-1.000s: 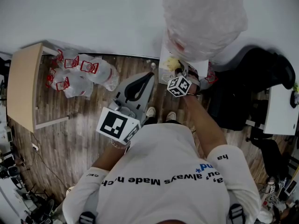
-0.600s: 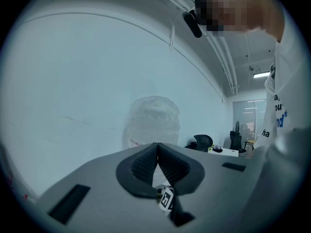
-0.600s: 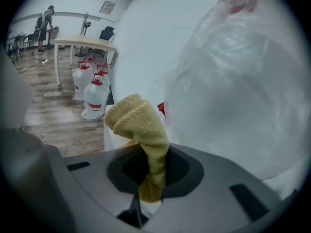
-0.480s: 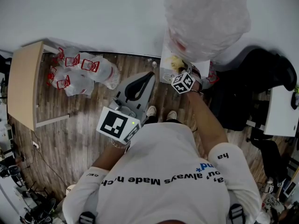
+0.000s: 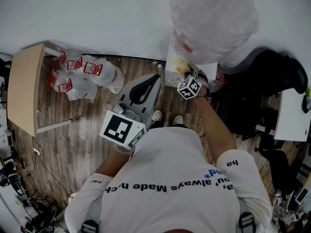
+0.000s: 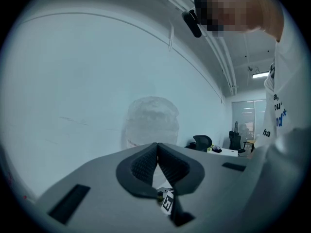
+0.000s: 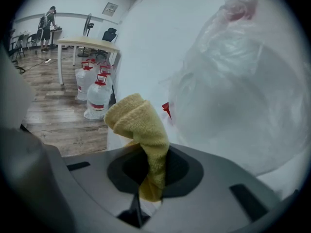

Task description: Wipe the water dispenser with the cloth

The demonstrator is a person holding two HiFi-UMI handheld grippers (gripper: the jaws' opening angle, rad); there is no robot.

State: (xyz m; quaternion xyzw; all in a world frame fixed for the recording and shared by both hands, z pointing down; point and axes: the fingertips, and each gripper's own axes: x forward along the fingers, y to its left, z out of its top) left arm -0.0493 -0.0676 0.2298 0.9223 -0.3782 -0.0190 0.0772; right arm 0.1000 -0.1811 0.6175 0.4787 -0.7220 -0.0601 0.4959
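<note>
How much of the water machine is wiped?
Done: the fluffy yellow cloth is clamped in the right gripper. In hand: it sits at the white water dispenser's top, beside the plastic-wrapped bottle. Left: no wiped patches show, so probably most surfaces. The left gripper is shut, empty.

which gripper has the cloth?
The right gripper: its fingers are shut on the yellow cloth. The left gripper has its fingers together with nothing between them.
</note>
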